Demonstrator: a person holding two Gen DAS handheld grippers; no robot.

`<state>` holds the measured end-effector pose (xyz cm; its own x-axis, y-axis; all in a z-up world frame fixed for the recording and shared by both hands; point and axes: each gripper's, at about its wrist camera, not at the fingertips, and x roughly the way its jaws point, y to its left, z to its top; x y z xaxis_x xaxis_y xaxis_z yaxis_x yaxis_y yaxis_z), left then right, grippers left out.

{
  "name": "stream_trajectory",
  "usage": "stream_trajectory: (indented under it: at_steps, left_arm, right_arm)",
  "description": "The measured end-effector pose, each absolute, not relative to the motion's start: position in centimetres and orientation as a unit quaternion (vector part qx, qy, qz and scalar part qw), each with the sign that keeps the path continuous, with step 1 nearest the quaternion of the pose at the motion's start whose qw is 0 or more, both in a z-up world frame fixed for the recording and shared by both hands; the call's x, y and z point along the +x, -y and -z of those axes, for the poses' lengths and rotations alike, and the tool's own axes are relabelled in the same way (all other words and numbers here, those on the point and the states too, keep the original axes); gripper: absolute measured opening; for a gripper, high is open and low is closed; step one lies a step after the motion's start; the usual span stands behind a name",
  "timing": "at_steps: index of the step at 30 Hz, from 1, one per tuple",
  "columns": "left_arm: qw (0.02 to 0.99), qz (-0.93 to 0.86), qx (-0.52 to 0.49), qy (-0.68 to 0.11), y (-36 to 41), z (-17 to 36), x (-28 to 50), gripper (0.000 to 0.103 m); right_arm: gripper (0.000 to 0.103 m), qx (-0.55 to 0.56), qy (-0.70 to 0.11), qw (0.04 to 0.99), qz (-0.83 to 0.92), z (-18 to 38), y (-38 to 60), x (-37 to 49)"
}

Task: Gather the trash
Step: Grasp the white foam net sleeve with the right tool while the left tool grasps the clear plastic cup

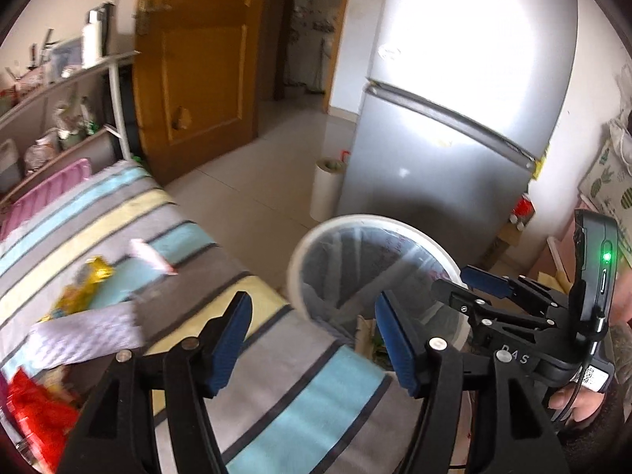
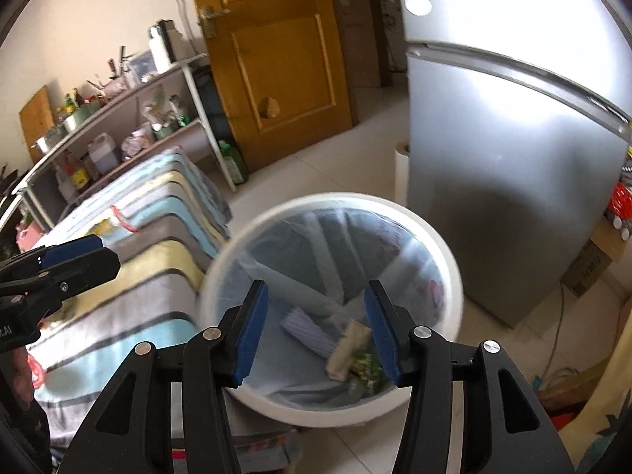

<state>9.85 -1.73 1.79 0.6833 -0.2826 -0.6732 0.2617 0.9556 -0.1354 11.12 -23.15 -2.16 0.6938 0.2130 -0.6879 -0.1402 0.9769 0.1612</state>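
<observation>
Striped cloth (image 1: 245, 339) in blue, grey and yellow is covering the table, with a brown wooden door (image 1: 197, 63) and a tall silver fridge (image 1: 454, 118) standing behind it.

On the left of the cloth, some trash is waiting. A red crinkly wrapper (image 1: 31, 414) is lying at the near edge. Next to it a pale purple paper (image 1: 87, 335) is lying flat, touching a shiny yellow wrapper (image 1: 83, 288). A small pink and white wrapper (image 1: 152, 256) is sitting a bit further along.

Moving right, the left gripper (image 1: 312, 343) is hanging over the cloth near its edge. Its blue jaws are standing wide with nothing between them.

Next comes the round white bin with a clear bag inside (image 2: 450, 260), standing on the floor just beside the table. A pale purple piece (image 2: 308, 331), a tan wrapper (image 2: 347, 351) and a green bit (image 2: 367, 367) are lying at the bottom.

The right gripper (image 2: 316, 331) is hanging over the bin. Its jaws are standing wide and are holding nothing.

So some trash is already in the bin, and I think about four pieces are left to pick up.
</observation>
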Motion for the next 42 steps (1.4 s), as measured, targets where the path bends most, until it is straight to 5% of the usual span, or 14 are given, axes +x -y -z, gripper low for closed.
stream_trajectory:
  at_steps: [25,42]
  left_arm:
    - [0.934,-0.043,-0.087,-0.345,-16.5,-1.1,-1.7,0.074]
    - [0.907,0.021,-0.109,-0.406,-15.1,3.5,-4.4,0.078]
  right_arm:
    - [0.052,-0.013,-0.346,0.896,-0.280,0.6,7.3,8.0]
    - [0.052,-0.071,-0.344,0.865,-0.358,0.7,-0.5,11.4]
